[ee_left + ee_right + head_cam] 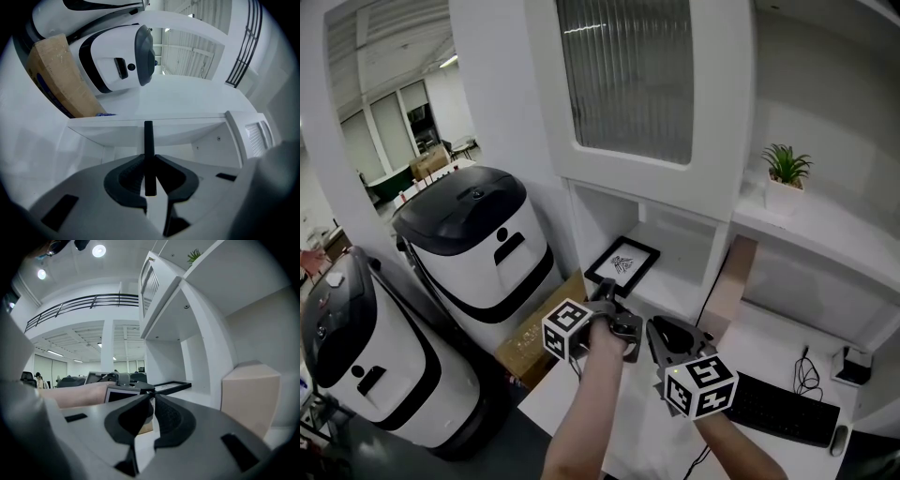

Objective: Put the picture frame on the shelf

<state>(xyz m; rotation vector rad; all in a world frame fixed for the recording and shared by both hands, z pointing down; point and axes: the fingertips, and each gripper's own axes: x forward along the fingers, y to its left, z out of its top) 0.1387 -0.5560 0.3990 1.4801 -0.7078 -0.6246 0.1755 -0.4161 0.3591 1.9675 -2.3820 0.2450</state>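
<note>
- The white shelf unit (715, 255) fills the right of the head view. Its lower cubby opens toward you between two uprights, under the bottom edge of the ribbed-glass cabinet door (623, 75).
- Two white-and-black machines (478, 253) crowd your left side, so the free room is on the right, over the desk.
- A cardboard box (534, 339) sits between the nearer machine and the shelf's side, just beside your left gripper (149, 159).
- A beige box (727, 286) stands against the cubby's right upright.
- A black keyboard (783, 410) lies on the desk.
- The picture frame (623, 261) sits roughly level in the cubby's mouth. You cannot tell whether it rests on the cubby floor.
- Your left gripper's jaws are pinched narrow on the frame's near edge.
- Your right gripper (153, 397) has its tips together with nothing between them, and it is just beside the left one.
- A potted plant (787, 176) stands on the upper ledge, well apart.
</note>
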